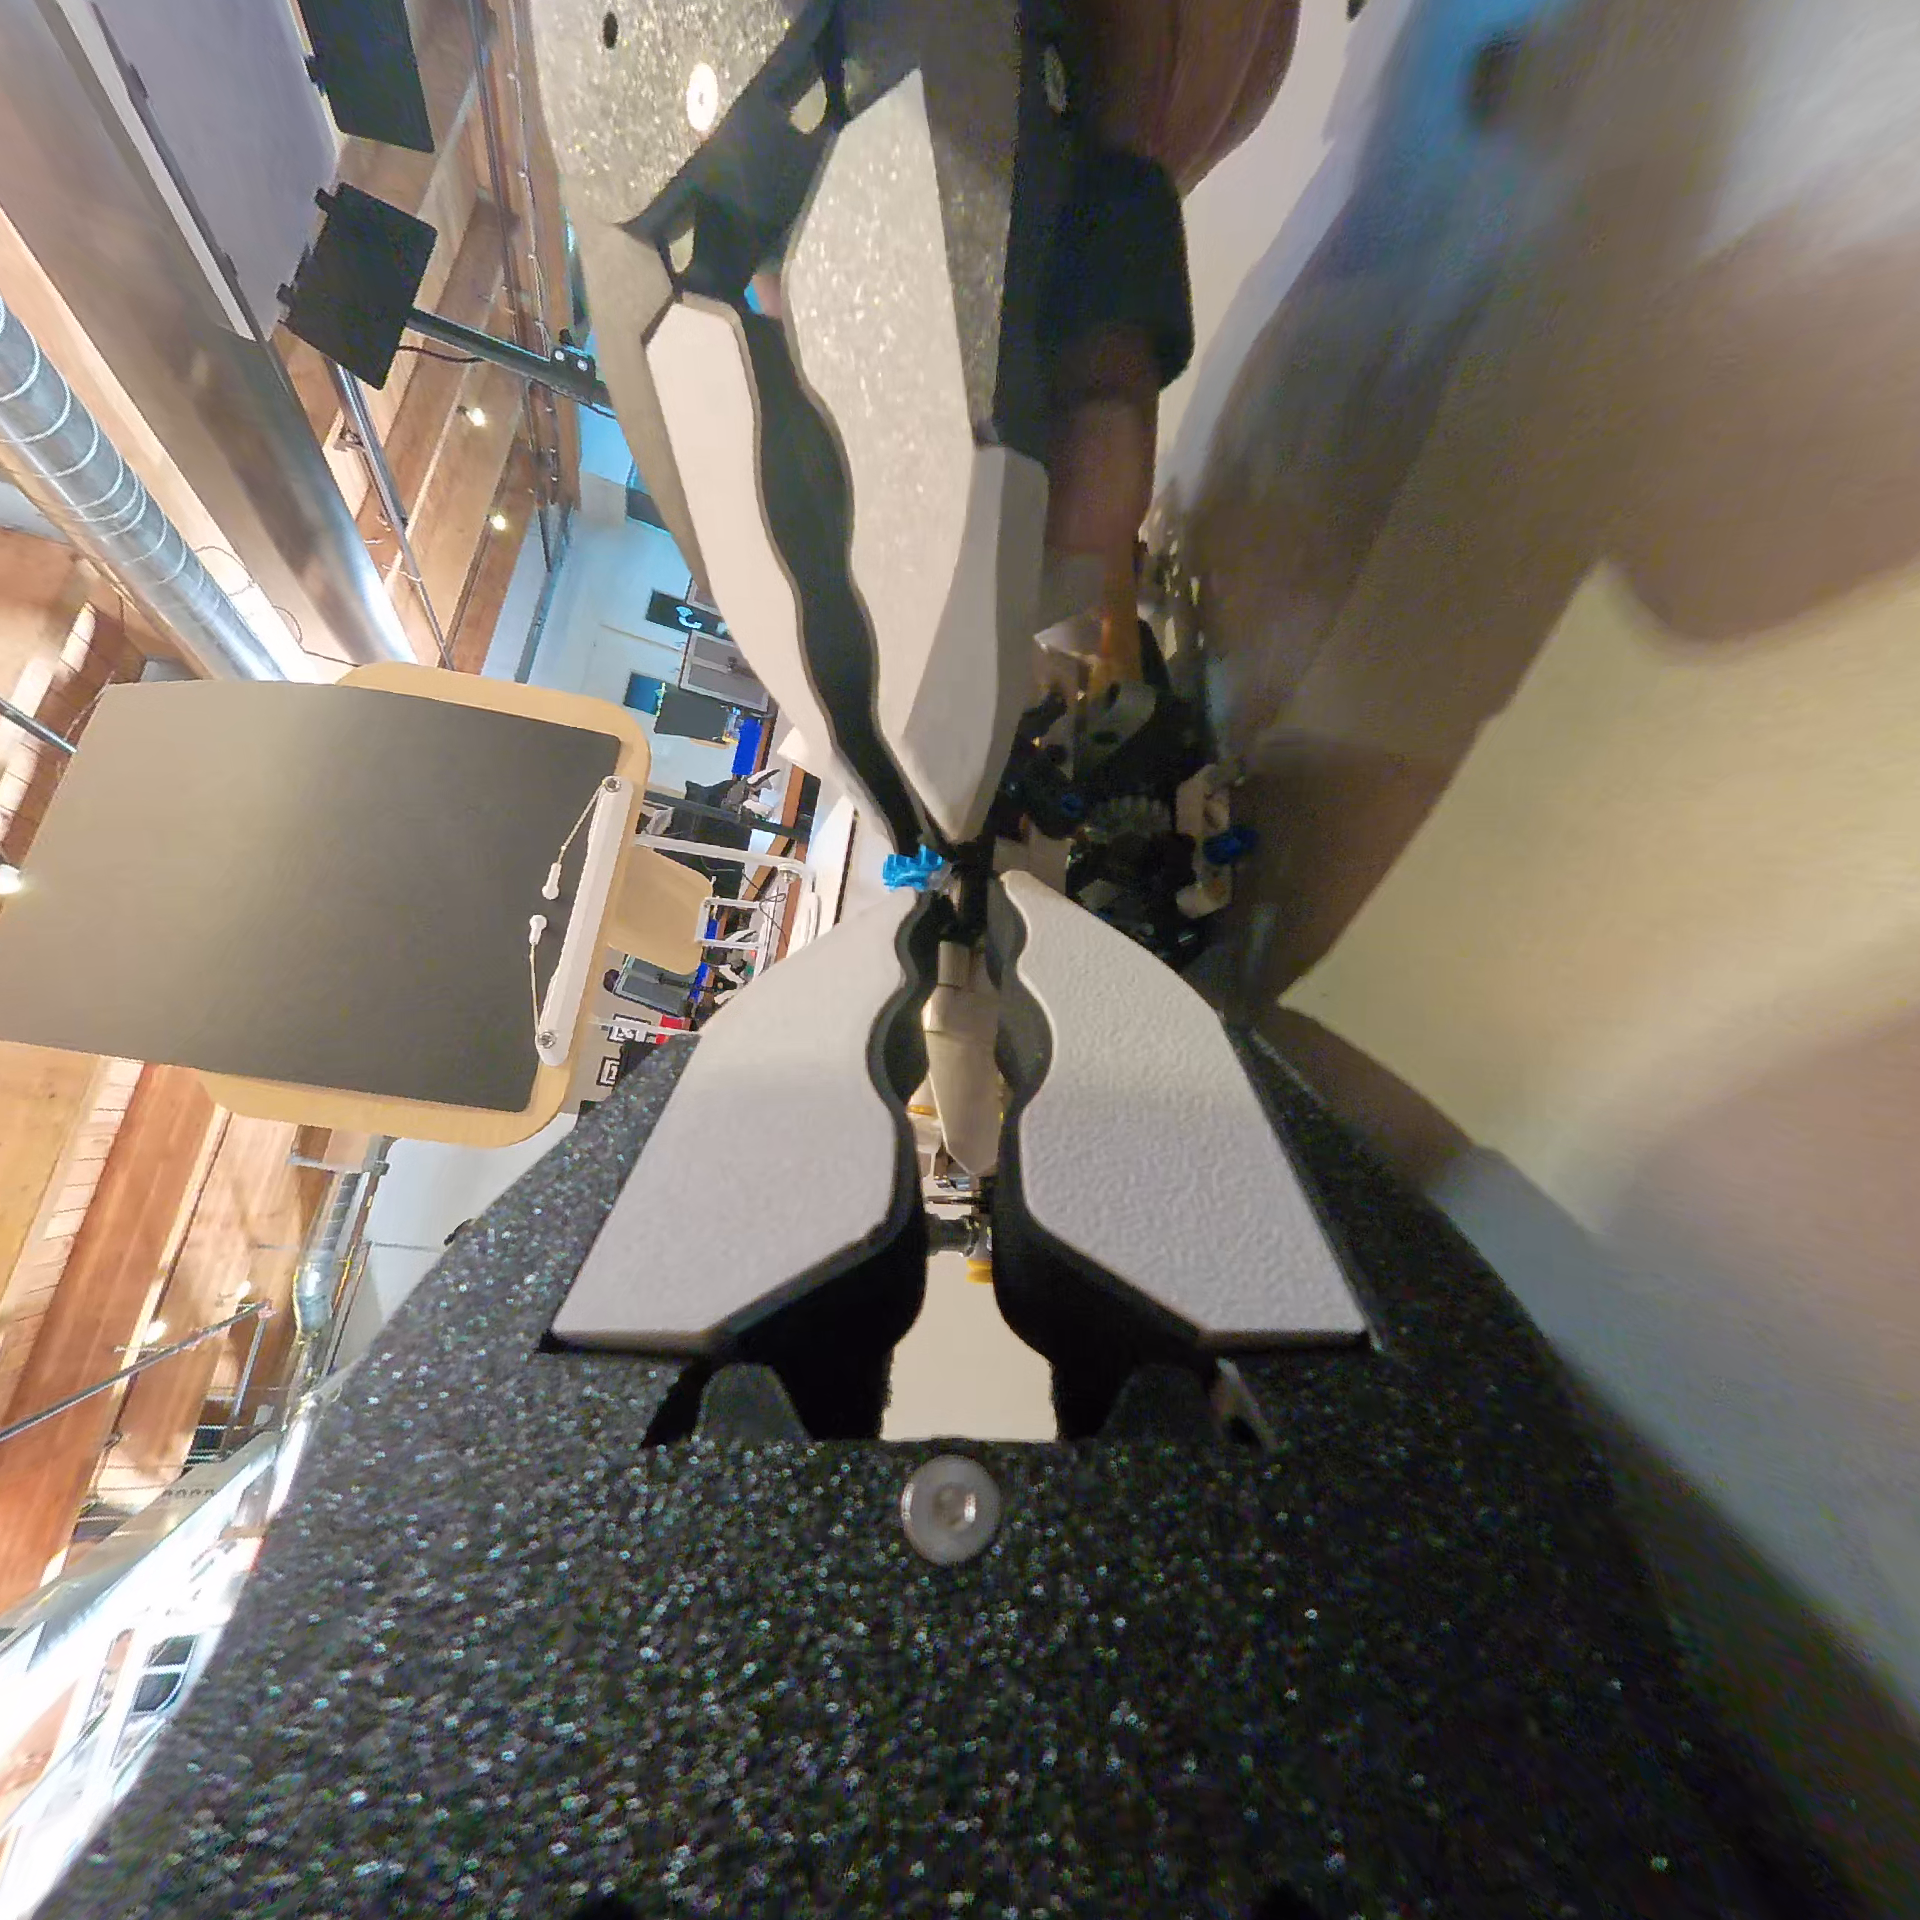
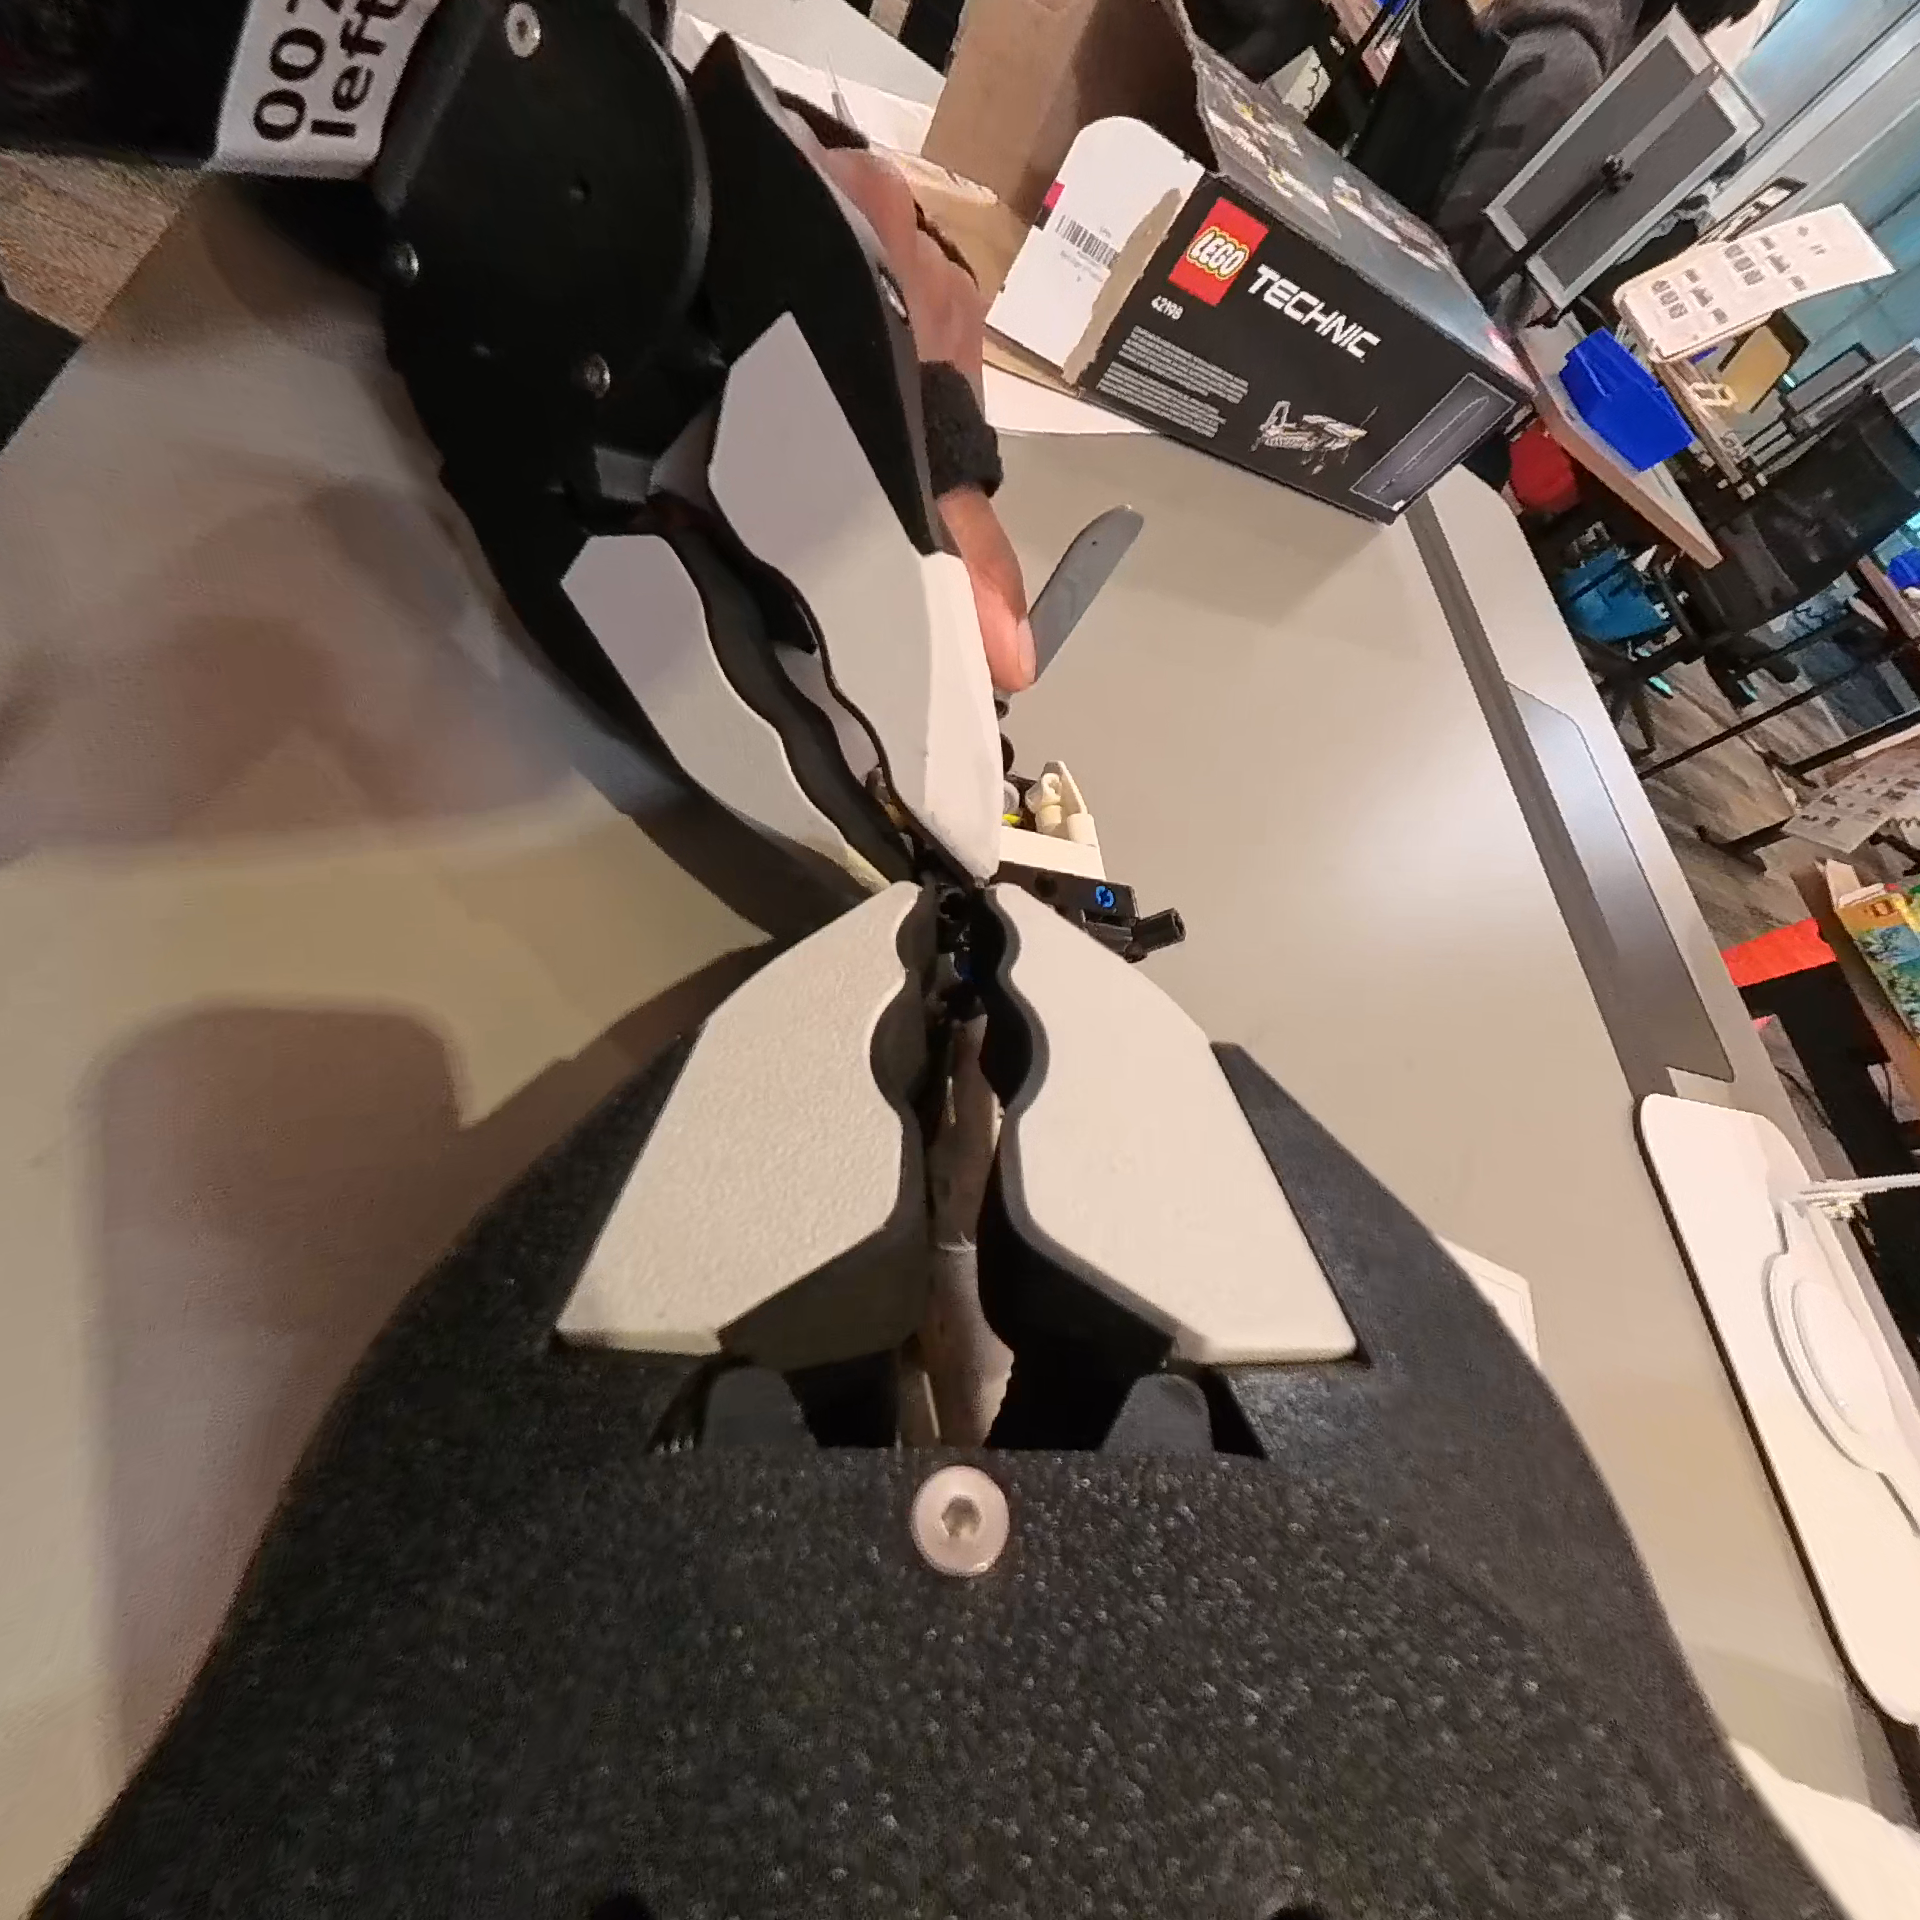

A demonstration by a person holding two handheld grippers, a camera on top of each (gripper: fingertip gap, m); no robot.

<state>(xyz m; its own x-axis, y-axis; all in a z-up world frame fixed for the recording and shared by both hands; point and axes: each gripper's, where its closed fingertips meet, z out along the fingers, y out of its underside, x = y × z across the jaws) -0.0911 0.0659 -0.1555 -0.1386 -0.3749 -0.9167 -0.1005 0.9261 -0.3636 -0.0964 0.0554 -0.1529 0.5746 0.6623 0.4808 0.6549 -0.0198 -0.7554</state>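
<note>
Pale grey surface [image 2: 1299, 831], black printed cardboard box [image 2: 1299, 343] upper right of frame, toy brick assembly [image 2: 1081, 883] at centre, right gripper [image 2: 961, 914] and left gripper [image 1: 961, 894] tip to tip, jaws of both clamped on its black part, blue pin [image 1: 906, 869] beside the tips.

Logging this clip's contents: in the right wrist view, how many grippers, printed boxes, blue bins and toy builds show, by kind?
Grippers: 2, the right gripper and the left gripper, tips meeting on the toy build.
Printed boxes: 1, the black box on the grey table.
Blue bins: 1, the blue bin on a farther table.
Toy builds: 1, the black and white toy build.
Total: 5.
</note>
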